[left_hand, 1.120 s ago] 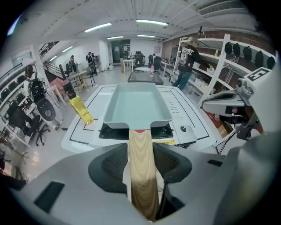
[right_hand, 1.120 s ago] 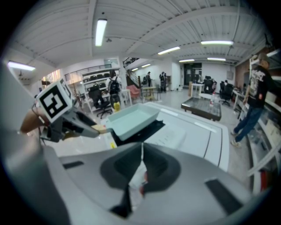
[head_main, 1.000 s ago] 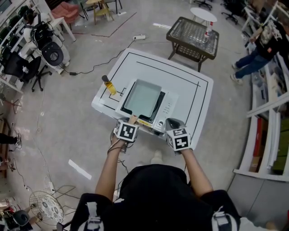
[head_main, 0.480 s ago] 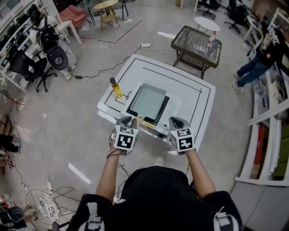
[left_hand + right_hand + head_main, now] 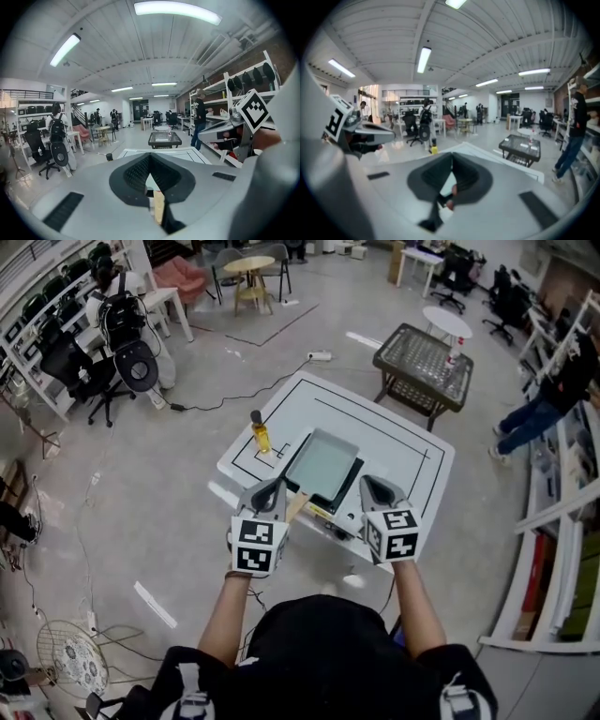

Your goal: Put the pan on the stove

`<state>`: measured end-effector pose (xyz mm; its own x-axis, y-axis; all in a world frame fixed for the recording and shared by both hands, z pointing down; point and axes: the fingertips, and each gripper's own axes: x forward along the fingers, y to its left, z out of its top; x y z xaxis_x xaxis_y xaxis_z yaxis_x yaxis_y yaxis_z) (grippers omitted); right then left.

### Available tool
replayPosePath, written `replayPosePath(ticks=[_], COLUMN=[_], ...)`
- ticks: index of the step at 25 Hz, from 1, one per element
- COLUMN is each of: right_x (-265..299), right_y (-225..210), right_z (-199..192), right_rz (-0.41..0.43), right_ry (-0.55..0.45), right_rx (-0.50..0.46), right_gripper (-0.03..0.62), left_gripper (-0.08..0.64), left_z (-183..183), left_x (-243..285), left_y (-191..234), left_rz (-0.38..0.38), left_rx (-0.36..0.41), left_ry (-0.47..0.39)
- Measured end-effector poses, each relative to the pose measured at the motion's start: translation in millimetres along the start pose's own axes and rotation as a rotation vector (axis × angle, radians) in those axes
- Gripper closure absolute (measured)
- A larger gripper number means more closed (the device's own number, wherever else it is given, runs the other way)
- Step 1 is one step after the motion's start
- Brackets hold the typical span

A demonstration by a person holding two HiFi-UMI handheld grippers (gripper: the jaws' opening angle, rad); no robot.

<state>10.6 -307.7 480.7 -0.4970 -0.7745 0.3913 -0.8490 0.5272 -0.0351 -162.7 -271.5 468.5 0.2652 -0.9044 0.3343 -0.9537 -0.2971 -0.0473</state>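
Wood shows at the middle of the head view: the handle (image 5: 296, 506) of the pan (image 5: 322, 465) points down-frame toward us. The pan itself, pale and rectangular, sits on the stove (image 5: 330, 515) at the near edge of the white table (image 5: 394, 442). By our reading the placing is done — the pan lies flat on the stove's dark top, though we cannot tell whether it is squarely centred.

Our left gripper (image 5: 273, 487) is at the lower left of the pan, just beside the handle and to its left. Its jaws are pressed together with nothing between them. In the left gripper view the handle shows only past and below the closed tips. Our right gripper (image 5: 368, 483) is at the pan's lower right, over the stove's near right corner. In its own view its jaws likewise meet on nothing.

What could go wrong from here comes mostly from that closeness. A sideways drift of the left gripper toward frame right would strike the handle. That could swing the pan round on the smooth top and perhaps slide a corner off the stove. The right gripper hangs low by the stove's front — a bump there might shove the stove, which stands close to the table's near edge. A yellow bottle (image 5: 261, 435) stands upright to the upper left of the pan, near its far corner, and a swung pan could tip it.
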Motion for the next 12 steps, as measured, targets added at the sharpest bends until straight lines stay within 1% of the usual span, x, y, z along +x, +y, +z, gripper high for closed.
replayPosePath(ticks=[2,5,8,10,12], right_x=[-4.8,-8.5,-12.1,-14.0,-15.0], right_y=[2.7,7.1,8.2,8.8,9.9], right_z=[14.6,30.2,38.1,41.6,43.4], right_rz=[0.003,0.012,0.007,0.006,0.009], right_ry=[-0.049,-0.119,-0.155,-0.171,-0.186], right_rx=[0.005,0.005,-0.002,-0.001,-0.003], right_gripper=[0.558,0.558,0.558,0.558,0.558], left_gripper=[0.534,0.534,0.534,0.535,0.534], left_z=[10.0,18.6,26.3,31.6,34.4], left_x=[-6.2,-12.4,-17.9,-21.8,-23.9], left_y=[1.2,4.6,4.4,3.4,3.7], left_rz=[0.007,0.035,0.055,0.056,0.058], left_rx=[0.007,0.042,0.073,0.077,0.069], left_ry=[-0.033,-0.07,-0.123,-0.161,-0.179])
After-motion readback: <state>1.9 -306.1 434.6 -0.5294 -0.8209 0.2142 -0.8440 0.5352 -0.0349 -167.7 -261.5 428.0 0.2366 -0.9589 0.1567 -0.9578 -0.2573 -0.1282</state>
